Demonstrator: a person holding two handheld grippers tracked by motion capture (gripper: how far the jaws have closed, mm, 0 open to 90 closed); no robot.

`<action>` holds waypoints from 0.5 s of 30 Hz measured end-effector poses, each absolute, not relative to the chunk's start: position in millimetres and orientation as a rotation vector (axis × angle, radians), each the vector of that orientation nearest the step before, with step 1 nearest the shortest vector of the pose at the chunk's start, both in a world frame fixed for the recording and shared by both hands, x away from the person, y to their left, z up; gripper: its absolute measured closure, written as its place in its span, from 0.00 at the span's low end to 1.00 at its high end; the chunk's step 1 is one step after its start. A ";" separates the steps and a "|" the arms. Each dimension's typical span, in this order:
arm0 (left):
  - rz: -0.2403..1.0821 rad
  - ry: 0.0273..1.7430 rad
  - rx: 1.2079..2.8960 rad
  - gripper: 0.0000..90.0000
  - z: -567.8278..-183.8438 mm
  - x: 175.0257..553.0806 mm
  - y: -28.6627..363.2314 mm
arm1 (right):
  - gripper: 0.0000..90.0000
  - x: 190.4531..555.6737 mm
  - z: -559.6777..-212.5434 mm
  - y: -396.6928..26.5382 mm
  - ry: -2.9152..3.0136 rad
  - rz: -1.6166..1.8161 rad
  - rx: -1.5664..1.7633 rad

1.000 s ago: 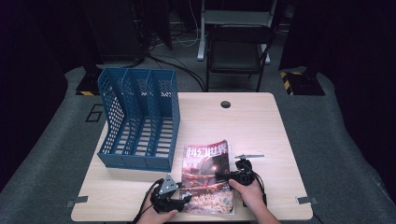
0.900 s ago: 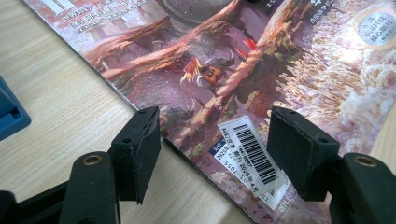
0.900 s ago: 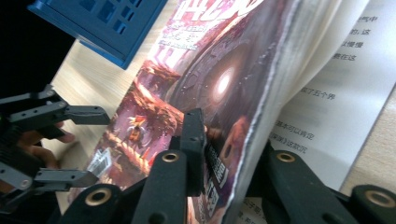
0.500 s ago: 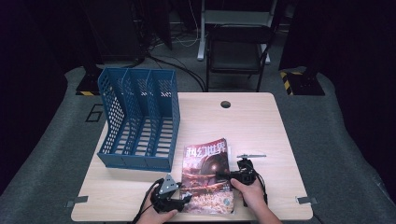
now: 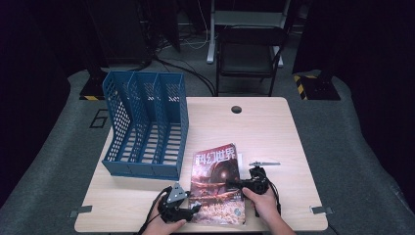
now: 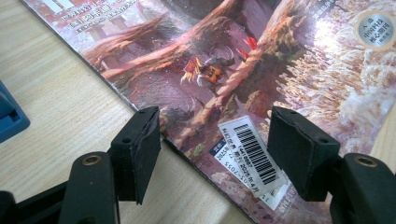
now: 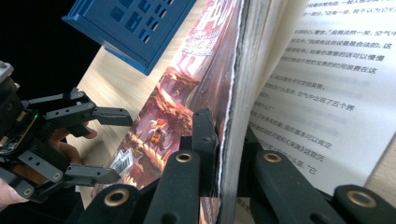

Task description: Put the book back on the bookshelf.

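Left gripper [image 6: 212, 149] jaws spread wide; right gripper [image 7: 227, 154] jaws clamped

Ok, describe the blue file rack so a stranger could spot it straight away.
Start at the light wooden table and look to its far-left part. The blue file rack stands there, beside the red-covered magazine. It is the scene's one upright thing: perforated plastic walls, three slots side by side.

The magazine [image 6: 243, 70] runs off the left gripper view's top edge, its barcode print unreadable.
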State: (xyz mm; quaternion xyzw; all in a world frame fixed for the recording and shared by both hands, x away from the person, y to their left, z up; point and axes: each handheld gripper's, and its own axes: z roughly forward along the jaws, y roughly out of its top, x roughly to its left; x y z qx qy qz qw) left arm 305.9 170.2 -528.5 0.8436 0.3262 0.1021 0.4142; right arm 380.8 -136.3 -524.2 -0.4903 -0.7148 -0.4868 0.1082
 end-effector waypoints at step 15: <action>0.244 0.864 2.105 0.33 -521.5 315.0 171.9 | 0.94 367.2 -512.0 -134.4 -2.153 -1.577 -1.377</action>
